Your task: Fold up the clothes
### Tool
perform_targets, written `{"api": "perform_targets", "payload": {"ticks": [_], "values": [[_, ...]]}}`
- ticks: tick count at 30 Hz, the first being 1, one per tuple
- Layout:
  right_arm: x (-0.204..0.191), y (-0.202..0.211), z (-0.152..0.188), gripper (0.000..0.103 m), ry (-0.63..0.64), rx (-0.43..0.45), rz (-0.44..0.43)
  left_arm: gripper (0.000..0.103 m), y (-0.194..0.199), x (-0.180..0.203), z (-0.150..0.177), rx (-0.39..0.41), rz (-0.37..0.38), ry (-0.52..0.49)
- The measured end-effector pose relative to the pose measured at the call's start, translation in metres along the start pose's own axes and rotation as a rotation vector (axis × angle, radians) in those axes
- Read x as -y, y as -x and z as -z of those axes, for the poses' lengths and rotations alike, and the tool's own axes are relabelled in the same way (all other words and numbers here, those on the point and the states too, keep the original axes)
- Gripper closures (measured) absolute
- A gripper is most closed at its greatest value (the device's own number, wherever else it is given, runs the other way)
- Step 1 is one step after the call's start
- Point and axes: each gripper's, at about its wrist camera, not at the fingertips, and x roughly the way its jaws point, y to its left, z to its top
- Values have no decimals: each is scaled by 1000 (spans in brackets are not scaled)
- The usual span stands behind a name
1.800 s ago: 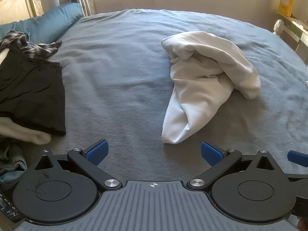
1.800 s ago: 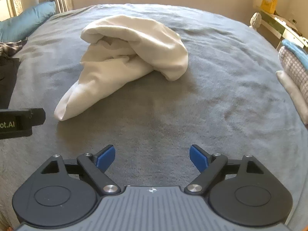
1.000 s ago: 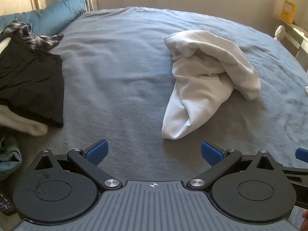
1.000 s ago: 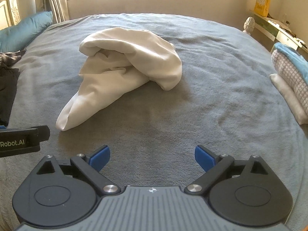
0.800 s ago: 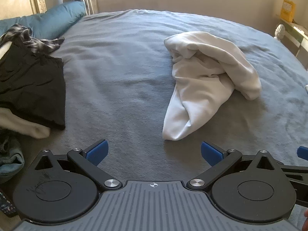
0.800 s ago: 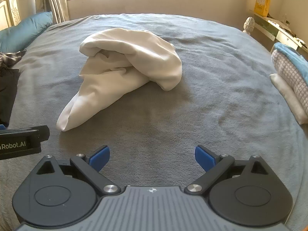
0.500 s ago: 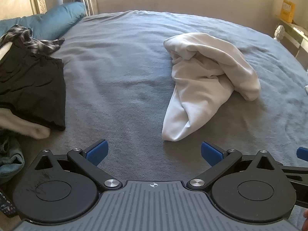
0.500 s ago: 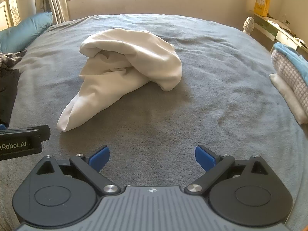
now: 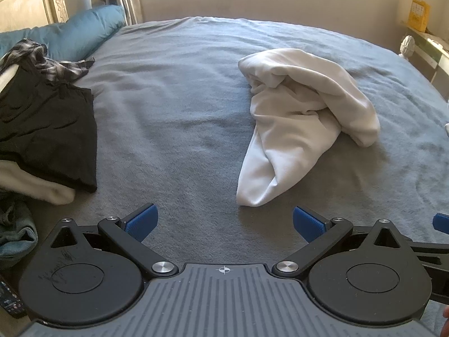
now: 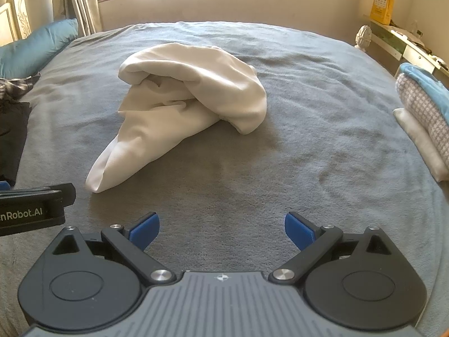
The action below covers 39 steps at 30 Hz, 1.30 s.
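**White garment lying bunched on grey bed, both grippers waiting wide open**

A crumpled white garment [image 9: 297, 129] [image 10: 185, 106] is lying in the middle of a grey bed [image 9: 174, 106] [image 10: 322, 129], its long axis running diagonally: a narrow tapered end is pointing toward the cameras and to the left, while the bulkier, rolled-over mass is sitting farther away and to the right. The left gripper [image 9: 224, 220] is hovering low over the near bedding with its blue-tipped fingers spread wide and holding nothing; the garment's near tip is lying just ahead of it, slightly right of centre. The right gripper [image 10: 221, 226] is likewise standing wide open and empty, with the tapered tip ahead and to its left, and the left gripper's body showing at its left edge. Bare bedding is surrounding the garment on every side, giving open room. At the bed's left edge, a black garment [image 9: 47, 132] is lying over pale cloth, with a plaid piece [image 9: 56, 64] and a teal pillow [image 9: 81, 36] behind. At the right edge, a stack of folded clothes [image 10: 421, 112] is sitting well apart from the white garment.
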Motion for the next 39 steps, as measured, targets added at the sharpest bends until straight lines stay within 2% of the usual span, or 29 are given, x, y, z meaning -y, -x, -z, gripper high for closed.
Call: {"api": "perform_targets", "payload": {"ticks": [39], "values": [[-3, -2, 2, 4, 0, -14, -6, 0, 0, -1, -1, 1, -14, -1]]}}
